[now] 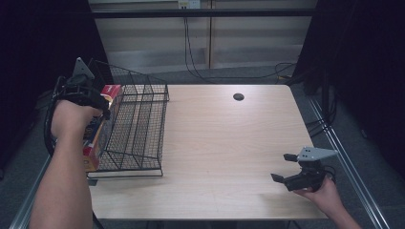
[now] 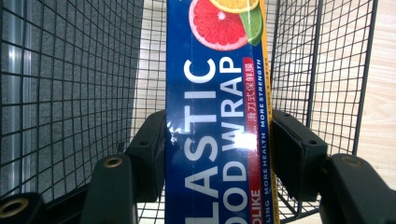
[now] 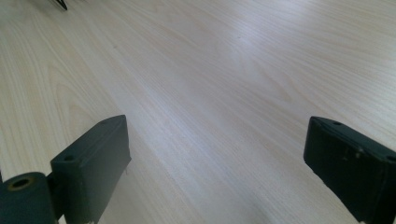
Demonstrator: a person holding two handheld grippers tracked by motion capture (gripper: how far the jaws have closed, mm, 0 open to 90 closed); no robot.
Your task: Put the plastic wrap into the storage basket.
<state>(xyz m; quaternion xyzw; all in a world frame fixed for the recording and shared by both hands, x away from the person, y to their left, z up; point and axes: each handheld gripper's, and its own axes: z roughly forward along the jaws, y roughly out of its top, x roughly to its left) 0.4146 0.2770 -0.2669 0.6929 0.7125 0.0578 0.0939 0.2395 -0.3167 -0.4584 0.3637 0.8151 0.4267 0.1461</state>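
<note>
Glossily, a long rectangular plastic wrap box (image 2: pixel 217 116) stands within black wire-mesh basket (image 2: pixel 70 93).

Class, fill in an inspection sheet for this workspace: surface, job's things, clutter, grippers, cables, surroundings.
Surface: pale wooden table with a dark round hole near the far edge.
Job's things: blue plastic wrap box at the black wire basket on the table's left.
Clutter: nothing seen.
Grippers: left gripper has its jaws against the box's sides; right gripper open over bare table, holding nothing.
Cables: black cable loops from the left gripper; more cables on the floor behind.
Surroundings: dark curtains both sides, pale wall panels behind.
</note>
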